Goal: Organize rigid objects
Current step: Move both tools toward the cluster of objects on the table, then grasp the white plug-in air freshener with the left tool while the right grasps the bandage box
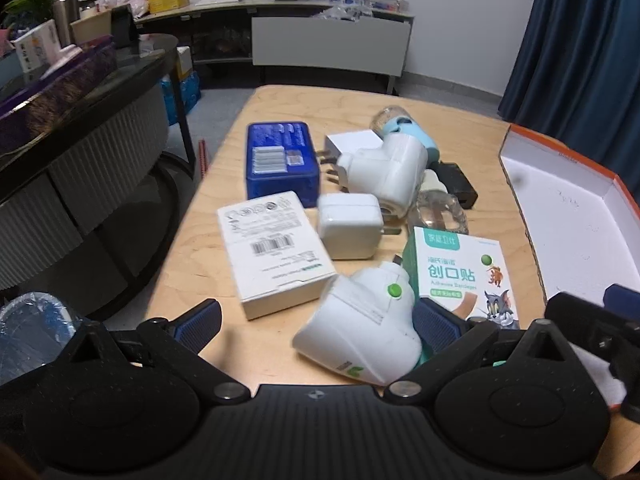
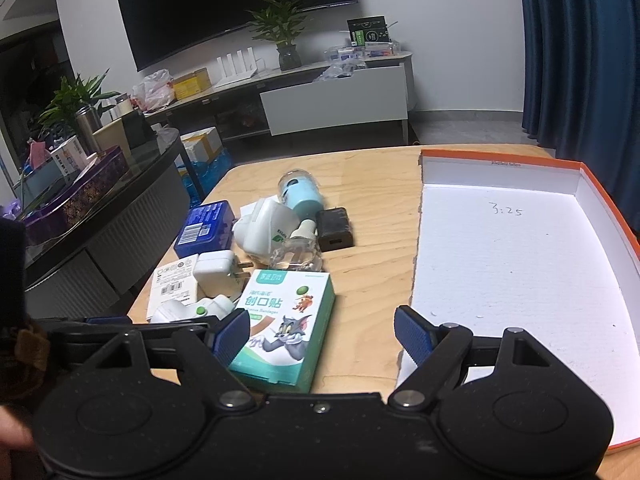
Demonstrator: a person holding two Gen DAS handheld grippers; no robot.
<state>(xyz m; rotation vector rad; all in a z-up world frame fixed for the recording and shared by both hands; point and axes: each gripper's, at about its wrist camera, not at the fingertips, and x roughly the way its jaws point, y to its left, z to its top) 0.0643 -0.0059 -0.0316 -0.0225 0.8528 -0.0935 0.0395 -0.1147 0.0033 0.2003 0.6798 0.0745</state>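
Observation:
A pile of small items lies on the wooden table (image 2: 372, 208). My left gripper (image 1: 316, 322) is open around a white plug-in device with a green button (image 1: 360, 332), its right finger touching it. Beside it is the green bandage box with a cartoon cat (image 1: 464, 276) (image 2: 284, 324). Further off lie a white barcode box (image 1: 272, 252), a white charger (image 1: 348, 226), a blue box (image 1: 282, 160), a second white plug-in device (image 1: 384, 172), a light blue bottle (image 2: 300, 192) and a black adapter (image 2: 334, 228). My right gripper (image 2: 322, 336) is open and empty, its left finger at the bandage box.
An open box lid with an orange rim and white inside (image 2: 520, 264) lies at the right, marked "3:25". A dark round-edged table with clutter (image 2: 100, 184) stands at the left. A TV cabinet (image 2: 336, 104) and blue curtain (image 2: 580, 52) are behind.

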